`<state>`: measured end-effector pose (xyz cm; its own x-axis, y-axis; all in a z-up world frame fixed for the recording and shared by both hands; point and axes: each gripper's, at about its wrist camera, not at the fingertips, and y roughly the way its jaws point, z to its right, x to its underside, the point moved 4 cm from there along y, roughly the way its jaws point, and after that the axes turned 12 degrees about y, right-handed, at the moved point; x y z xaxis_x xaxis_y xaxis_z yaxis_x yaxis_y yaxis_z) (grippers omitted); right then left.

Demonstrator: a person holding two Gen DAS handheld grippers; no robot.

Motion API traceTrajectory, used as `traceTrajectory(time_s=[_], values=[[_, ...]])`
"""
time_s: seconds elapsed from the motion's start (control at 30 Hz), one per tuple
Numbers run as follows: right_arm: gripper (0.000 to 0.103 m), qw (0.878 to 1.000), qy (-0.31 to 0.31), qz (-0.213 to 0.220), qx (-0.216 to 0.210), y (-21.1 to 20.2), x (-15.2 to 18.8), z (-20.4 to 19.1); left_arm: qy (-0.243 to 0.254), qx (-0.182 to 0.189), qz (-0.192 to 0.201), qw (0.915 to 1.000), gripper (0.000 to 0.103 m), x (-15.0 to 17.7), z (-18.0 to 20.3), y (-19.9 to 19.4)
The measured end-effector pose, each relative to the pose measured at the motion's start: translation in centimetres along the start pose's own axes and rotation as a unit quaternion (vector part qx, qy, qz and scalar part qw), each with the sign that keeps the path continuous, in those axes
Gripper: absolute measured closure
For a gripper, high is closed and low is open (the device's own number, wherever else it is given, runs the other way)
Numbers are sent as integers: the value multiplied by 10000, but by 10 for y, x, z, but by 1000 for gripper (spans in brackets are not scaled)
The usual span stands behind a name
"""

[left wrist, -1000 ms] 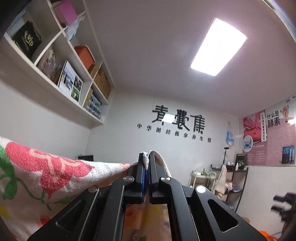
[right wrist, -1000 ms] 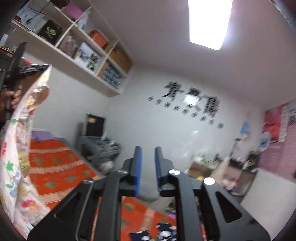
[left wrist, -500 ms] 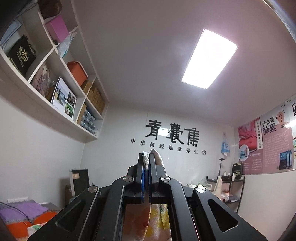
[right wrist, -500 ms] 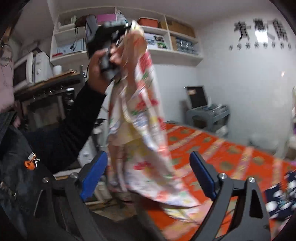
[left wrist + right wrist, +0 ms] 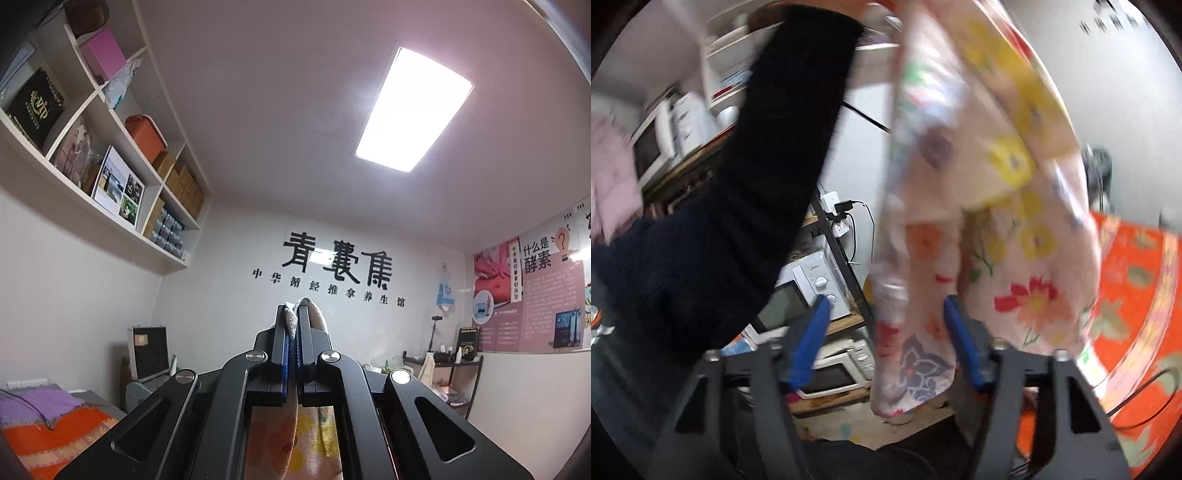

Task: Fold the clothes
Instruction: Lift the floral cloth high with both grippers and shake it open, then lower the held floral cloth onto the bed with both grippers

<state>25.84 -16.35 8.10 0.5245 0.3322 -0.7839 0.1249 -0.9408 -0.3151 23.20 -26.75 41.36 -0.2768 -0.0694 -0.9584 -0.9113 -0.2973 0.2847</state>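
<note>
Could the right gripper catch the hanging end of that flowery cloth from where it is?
Probably yes: the flowery cloth hangs between the right gripper's closing jaws, nothing blocking.

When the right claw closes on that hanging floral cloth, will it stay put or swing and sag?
Probably floppy: the floral cloth hangs in loose folds from the shut left claw. It likely swings away easily, hanging free between the right claw pads. It looks thin, so probably light.
</note>
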Motion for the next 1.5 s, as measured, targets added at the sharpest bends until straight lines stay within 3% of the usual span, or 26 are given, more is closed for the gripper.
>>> traceTrajectory(time_s=[0.03,0.1,0.17,0.27,0.4,0.5,0.6,0.67,0.8,0.9,1.0,1.1,1.23,1.4,1.5], values=[[97,10000,56,-53,-24,5,1,2,2,-24,-25,10000,103,-1,-1,0],[102,9999,50,-72,67,9,1,4,98,-112,-15,9999,103,-6,-5,-5],[102,9986,-222,110,472,-1,-2,2,248,-229,54,9994,103,-13,-11,-13],[102,9814,-818,788,1547,-60,-33,2,310,-371,479,9977,103,-33,-33,-45],[102,9073,-1727,2048,3240,-187,-97,-22,169,-369,1118,9929,103,-73,-64,-99],[102,8433,-2297,2774,3990,-262,-127,-76,199,-339,1522,9876,103,-100,-75,-137],[102,7900,-2722,3256,4426,-305,-136,-133,332,-324,1762,9833,103,-128,-74,-169],[102,7648,-2900,3453,4602,-322,-137,-159,294,-178,1668,9854,103,-141,-75,-175],[102,7334,-2969,3593,4948,-341,-132,-181,487,-28,1115,9926,103,-125,-70,-165],[102,7320,-2744,3487,5170,-342,-121,-161,487,112,510,9974,103,-72,-70,-136],[102,7476,-2341,3220,5317,-339,-115,-111,372,220,-308,9986,103,1,-73,-91],[102,7662,-1884,2889,5421,-326,-120,-43,264,282,-1193,9921,103,89,-71,-34],[102,7861,-1287,2280,5600,-297,-132,58,235,216,-2215,9746,103,202,-66,45],[102,7894,-688,1353,5948,-243,-143,218,294,36,-3319,9428,103,337,-72,141],[102,7921,-148,944,6029,-217,-151,321,420,-63,-3761,9256,103,410,-77,188]])
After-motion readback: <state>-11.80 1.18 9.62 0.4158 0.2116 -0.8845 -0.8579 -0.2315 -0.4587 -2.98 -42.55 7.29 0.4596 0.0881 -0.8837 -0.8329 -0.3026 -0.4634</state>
